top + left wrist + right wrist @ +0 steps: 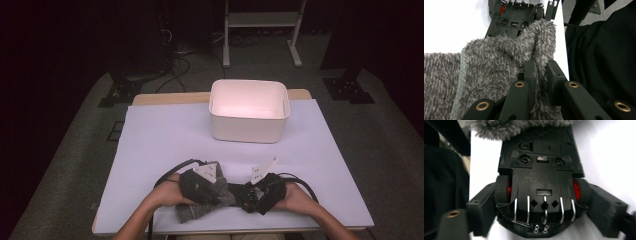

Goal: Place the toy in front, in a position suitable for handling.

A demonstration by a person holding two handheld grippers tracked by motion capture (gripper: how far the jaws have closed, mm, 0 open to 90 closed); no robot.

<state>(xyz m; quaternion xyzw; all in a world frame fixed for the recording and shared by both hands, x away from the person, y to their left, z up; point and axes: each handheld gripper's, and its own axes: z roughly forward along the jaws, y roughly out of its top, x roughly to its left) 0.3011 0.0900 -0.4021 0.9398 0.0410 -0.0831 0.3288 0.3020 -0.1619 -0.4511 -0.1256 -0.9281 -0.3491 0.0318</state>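
Left tongs (540, 72): clenched on a fold of the grey fleece cloth (499, 60).
Right tongs (544, 212): grasping the black toy car (541, 170) across its wheels, underside up.
Where: near table (165, 135) edge, cloth touching car.
Handling: cloth soft, light, pinch a fold; car rigid, likely light.
Views: right gripper view shows chassis; high view shows the white bin (248, 111) beyond.
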